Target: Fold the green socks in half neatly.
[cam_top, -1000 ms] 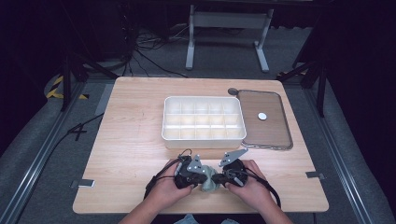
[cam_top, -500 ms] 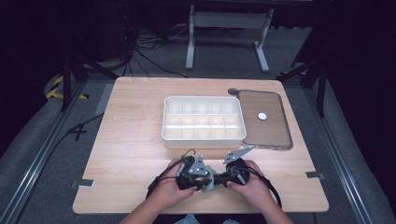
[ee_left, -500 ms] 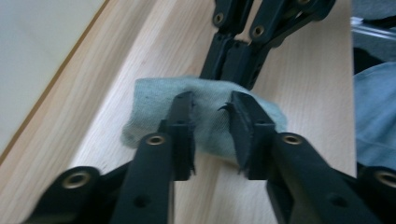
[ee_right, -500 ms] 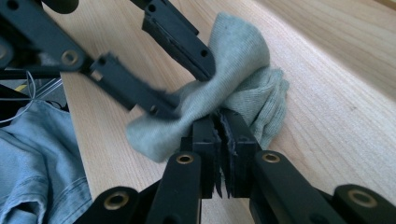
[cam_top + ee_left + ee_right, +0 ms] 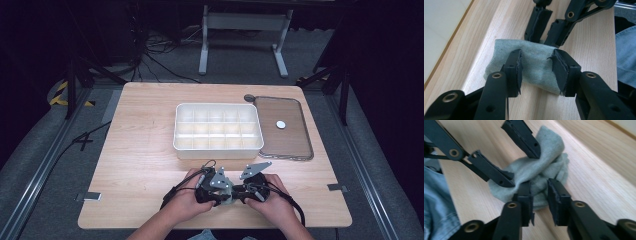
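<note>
from the high view, a person's two hands are meeting at the near edge of the pale wooden table (image 5: 145, 135), the left hand (image 5: 187, 202) wrapping the left gripper (image 5: 219, 194) and the right hand (image 5: 275, 200) wrapping the right gripper (image 5: 239, 192). the two tools are pointing at each other, tips almost touching, with a small grey-green knitted cloth (image 5: 227, 196) sitting between them on the wood. farther back, a white plastic divided organiser box (image 5: 218, 148) is lying in the middle of the table, and a smoky translucent flat lid (image 5: 292, 145) is lying just beside it to the right, with a small white round disc (image 5: 281, 124) resting on it.

in the left gripper view, the left gripper (image 5: 536, 63) is standing with its jaws moderately apart, one on each side of the grey-green cloth (image 5: 534, 62), which is lying bunched on the wood between them; the pads are sitting at the cloth's edges, and i cannot tell whether they are pressing it. the right gripper (image 5: 547, 28) is coming in from the top, its tips at the cloth's far edge.

in the right gripper view, the right gripper (image 5: 539, 197) is holding its jaws a narrow gap apart over the near end of the crumpled cloth (image 5: 541, 170); whether fabric is pinched there is unclear. the left gripper (image 5: 524, 165) is reaching in from the upper left, its jaws spread around the cloth. a fold of blue denim (image 5: 436, 202) is showing at the left edge.
</note>
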Demonstrator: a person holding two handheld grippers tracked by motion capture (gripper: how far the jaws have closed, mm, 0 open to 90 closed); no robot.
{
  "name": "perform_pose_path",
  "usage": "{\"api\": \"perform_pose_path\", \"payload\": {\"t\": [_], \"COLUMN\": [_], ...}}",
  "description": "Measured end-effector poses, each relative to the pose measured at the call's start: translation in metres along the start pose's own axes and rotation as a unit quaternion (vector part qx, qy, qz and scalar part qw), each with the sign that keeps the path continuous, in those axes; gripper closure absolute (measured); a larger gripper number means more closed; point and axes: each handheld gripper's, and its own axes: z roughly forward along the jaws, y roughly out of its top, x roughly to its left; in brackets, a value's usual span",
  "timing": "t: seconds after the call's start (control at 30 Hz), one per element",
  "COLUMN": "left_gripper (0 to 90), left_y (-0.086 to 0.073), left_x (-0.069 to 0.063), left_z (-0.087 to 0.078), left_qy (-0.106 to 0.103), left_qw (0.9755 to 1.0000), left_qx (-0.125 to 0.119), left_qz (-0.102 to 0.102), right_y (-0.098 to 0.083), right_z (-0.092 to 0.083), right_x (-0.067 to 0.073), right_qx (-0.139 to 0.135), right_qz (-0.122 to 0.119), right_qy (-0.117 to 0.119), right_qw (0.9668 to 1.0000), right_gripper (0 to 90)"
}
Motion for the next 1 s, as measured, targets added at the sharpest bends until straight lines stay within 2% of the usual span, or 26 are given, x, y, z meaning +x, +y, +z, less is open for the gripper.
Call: {"api": "perform_pose_path", "payload": {"t": [0.1,0.17,0.3,0.37,0.43,0.53,0.67,0.93,1.0], "left_gripper": [59.7,59.6,59.7,59.7,59.7,59.7,59.7,59.6,59.6], "left_y": [0.005,0.008,0.012,0.013,0.015,0.016,0.016,0.015,0.015], "left_x": [-0.002,-0.003,-0.005,-0.006,-0.008,-0.008,-0.008,-0.009,-0.008], "left_z": [0.003,0.005,0.007,0.007,0.008,0.008,0.008,0.009,0.008], "left_qy": [-0.001,0.002,0.007,0.01,0.016,0.019,0.019,0.02,0.02], "left_qw": [0.9999,0.9999,0.9998,0.9996,0.9993,0.9991,0.9992,0.9994,0.9994], "left_qx": [0.009,0.011,0.02,0.024,0.03,0.034,0.034,0.026,0.028], "left_qz": [0.006,0.009,0.007,0.009,0.013,0.015,0.013,0.007,0.01], "right_y": [-0.001,-0.002,-0.002,-0.002,-0.002,-0.001,0.001,0.003,0.002], "right_z": [-0.001,-0.008,-0.028,-0.03,-0.032,-0.031,-0.029,-0.018,-0.016], "right_x": [0.0,-0.002,-0.011,-0.012,-0.014,-0.013,-0.01,-0.005,-0.005], "right_qx": [0.007,0.013,-0.015,-0.022,-0.047,-0.06,-0.077,-0.067,-0.063], "right_qz": [-0.001,-0.001,0.03,0.039,0.058,0.065,0.07,0.067,0.066], "right_qy": [-0.014,-0.022,-0.034,-0.037,-0.039,-0.045,-0.039,-0.037,-0.036], "right_qw": [0.9999,0.9997,0.9988,0.9983,0.9964,0.9951,0.9938,0.9948,0.9952], "right_gripper": [65.6,64.4,61.7,60.2,55.6,54.3,53.5,52.7,52.2]}}
